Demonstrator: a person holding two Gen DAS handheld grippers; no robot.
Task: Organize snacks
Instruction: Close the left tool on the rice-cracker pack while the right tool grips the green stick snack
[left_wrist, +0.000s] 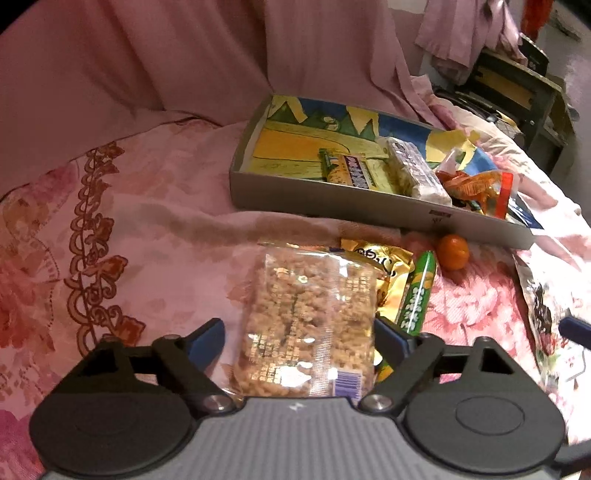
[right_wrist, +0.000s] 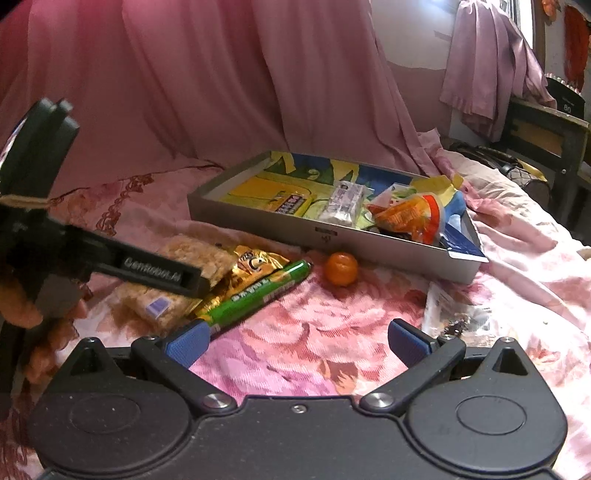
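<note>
Meanwhile, on a pink floral bedspread (right_wrist: 332, 332), the left gripper (left_wrist: 299, 338) straddles a clear bag of crunchy snacks (left_wrist: 310, 317), its blue pads spread at either side, the right-hand pad at the bag's edge and the other clear of it. Beside the bag lie a gold packet (left_wrist: 388, 269), a green tube (left_wrist: 417, 295) and a small orange (right_wrist: 341, 268). The right gripper (right_wrist: 297, 341) hangs spread over bare cloth. Behind, a grey tray (right_wrist: 258, 221) holds several wrapped snacks (right_wrist: 406, 218).

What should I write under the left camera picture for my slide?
Left gripper straddles a clear snack packet on the pink bedspread, near the snack box.
</note>
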